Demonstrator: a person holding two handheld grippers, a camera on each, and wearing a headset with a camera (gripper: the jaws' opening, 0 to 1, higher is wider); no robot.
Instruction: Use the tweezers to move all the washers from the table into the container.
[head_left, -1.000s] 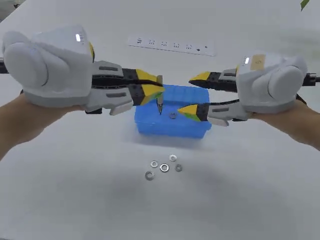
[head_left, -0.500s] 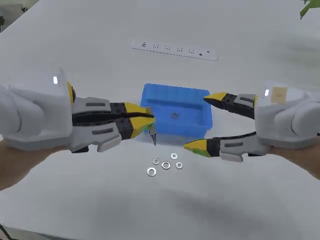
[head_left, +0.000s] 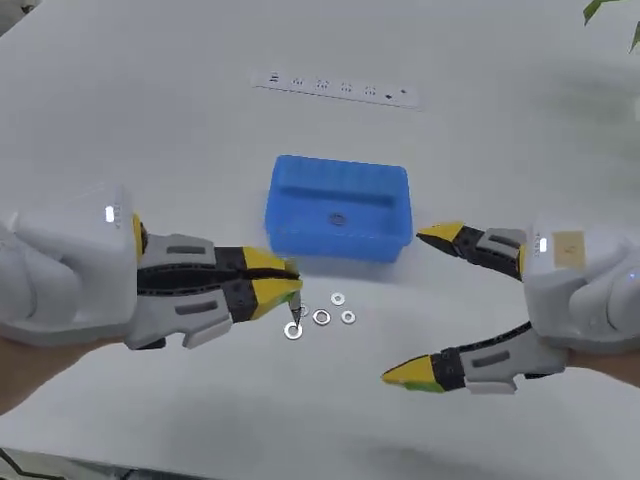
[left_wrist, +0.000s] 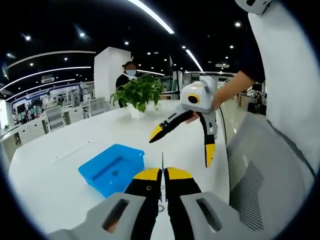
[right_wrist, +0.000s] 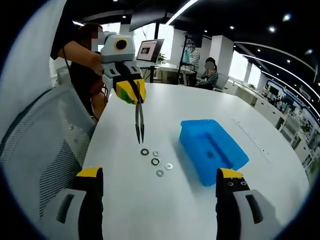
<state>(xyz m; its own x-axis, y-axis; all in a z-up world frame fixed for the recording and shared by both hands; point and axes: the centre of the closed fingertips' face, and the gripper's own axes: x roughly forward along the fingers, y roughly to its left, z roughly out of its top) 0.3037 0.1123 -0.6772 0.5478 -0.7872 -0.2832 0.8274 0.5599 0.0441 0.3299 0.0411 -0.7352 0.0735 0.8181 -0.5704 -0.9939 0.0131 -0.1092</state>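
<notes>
Left of the blue container (head_left: 335, 243) and nearer the person, the left gripper (head_left: 287, 288) has its jaws pressed together on the tweezers (head_left: 297, 310). The tips point down at the leftmost of four washers (head_left: 321, 317), which lie loose on the table (head_left: 150, 160) just in front of the container (whether the tips touch it I cannot tell); a fifth washer (head_left: 337, 220) lies inside the container. Right of the container's front, the right gripper (head_left: 405, 305) has its jaws spread wide around nothing, near the washers but apart from them.
</notes>
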